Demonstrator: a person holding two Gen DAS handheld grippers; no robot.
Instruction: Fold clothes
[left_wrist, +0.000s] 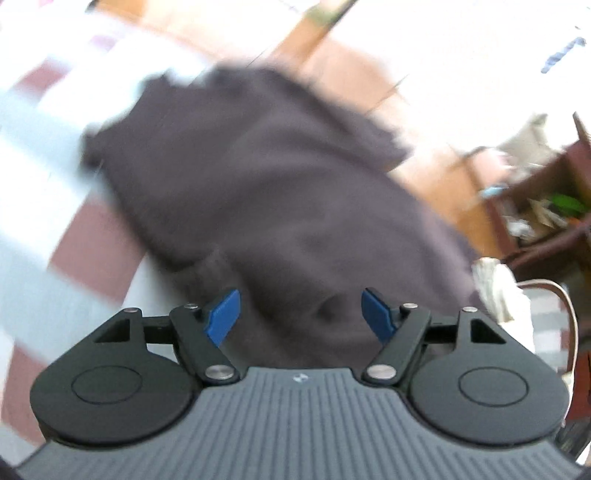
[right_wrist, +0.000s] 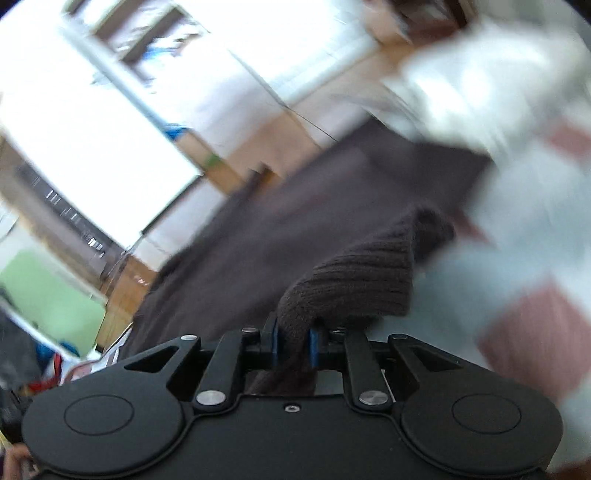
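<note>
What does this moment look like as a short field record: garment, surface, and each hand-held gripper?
garment: dark brown knit sweater, spread out, partly bunched
surface: white and maroon checked cloth under the sweater
left hand-held gripper: open, above the sweater, nothing between its blue pads
right hand-held gripper: shut on the sweater's ribbed edge
image quality: motion blur in both views

Left wrist view: mounted behind the left gripper (left_wrist: 300, 314), looking forward and downward along its fingers; close above the dark brown garment (left_wrist: 266, 192), which fills the centre; checked cloth (left_wrist: 33, 236) lies left of the garment, wooden floor beyond it. Right wrist view: mounted behind the right gripper (right_wrist: 293, 349), tilted, very close to the garment's ribbed edge (right_wrist: 362, 280); heavily blurred. Shared: the garment, checked cloth, floor.
</note>
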